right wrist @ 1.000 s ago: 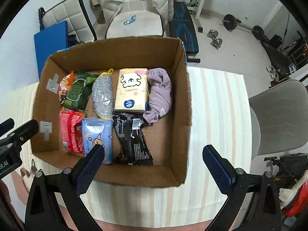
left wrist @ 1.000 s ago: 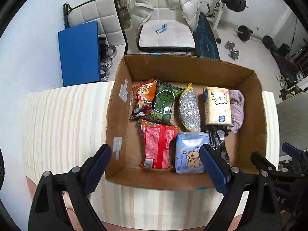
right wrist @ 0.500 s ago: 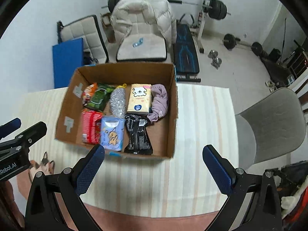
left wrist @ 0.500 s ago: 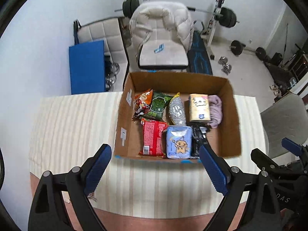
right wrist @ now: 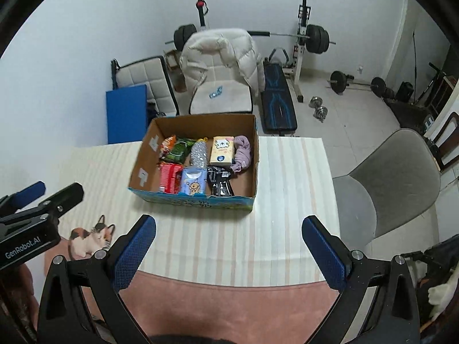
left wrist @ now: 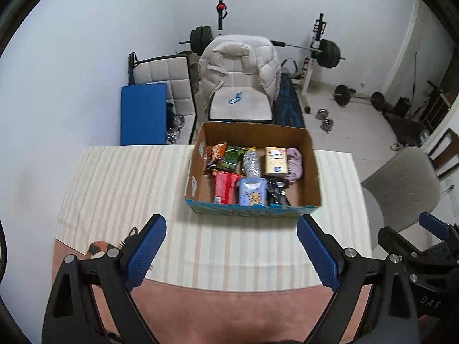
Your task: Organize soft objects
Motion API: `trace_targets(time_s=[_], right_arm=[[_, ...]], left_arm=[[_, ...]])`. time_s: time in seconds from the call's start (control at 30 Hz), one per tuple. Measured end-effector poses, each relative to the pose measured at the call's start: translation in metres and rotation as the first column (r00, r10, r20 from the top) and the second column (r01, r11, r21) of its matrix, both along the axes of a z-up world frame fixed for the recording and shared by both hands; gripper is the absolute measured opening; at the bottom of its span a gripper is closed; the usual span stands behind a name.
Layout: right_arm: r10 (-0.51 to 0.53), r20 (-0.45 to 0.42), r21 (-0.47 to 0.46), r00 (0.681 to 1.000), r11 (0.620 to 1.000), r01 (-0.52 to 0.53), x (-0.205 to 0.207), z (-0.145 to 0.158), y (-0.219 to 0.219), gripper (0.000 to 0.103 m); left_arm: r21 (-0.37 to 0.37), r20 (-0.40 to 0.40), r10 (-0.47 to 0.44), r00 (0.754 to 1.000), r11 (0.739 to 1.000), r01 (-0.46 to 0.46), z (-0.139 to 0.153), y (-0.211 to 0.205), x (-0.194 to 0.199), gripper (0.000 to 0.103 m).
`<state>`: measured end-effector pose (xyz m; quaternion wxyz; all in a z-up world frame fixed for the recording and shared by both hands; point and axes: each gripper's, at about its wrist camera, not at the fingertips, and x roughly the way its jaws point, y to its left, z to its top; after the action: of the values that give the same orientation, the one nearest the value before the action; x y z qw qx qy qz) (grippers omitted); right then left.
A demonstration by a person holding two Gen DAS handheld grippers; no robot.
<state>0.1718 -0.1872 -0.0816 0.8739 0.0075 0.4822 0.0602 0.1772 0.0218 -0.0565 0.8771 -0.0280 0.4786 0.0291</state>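
Note:
An open cardboard box stands on the striped table. Inside lie several soft packs: a red pack, a blue tissue pack, a black pack, a yellow tissue pack, a purple cloth, a silver scrubber and green and orange snack bags. My left gripper and right gripper are both open and empty, well back from the box, above the table's near edge.
The striped table cloth ends near my grippers; a pink cloth with a cat print lies below. A grey chair stands at the right. Behind the table are a jacket-covered chair, a blue board and gym weights.
Both grippers have pulled back and up from the box, which now looks smaller and farther. Both stay open and empty. The box contents have not moved.

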Motion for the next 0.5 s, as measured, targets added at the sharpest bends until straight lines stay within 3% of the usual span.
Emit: trace_targets(time_s=[0.2, 0.5], right_arm=[[0.020, 0.045, -0.004, 0.999, 1.000, -0.020, -0.038, 0.032, -0.001, 0.103], [0.031, 0.063, -0.008, 0.998, 0.999, -0.031, -0.069, 0.055, -0.003, 0.103]], left_arm=[[0.019, 0.055, -0.021, 0.998, 1.000, 0.020, 0.026, -0.008, -0.033, 0.093], [0.010, 0.093, -0.007, 0.996, 1.000, 0.006, 0.044, -0.002, -0.061, 0.094]])
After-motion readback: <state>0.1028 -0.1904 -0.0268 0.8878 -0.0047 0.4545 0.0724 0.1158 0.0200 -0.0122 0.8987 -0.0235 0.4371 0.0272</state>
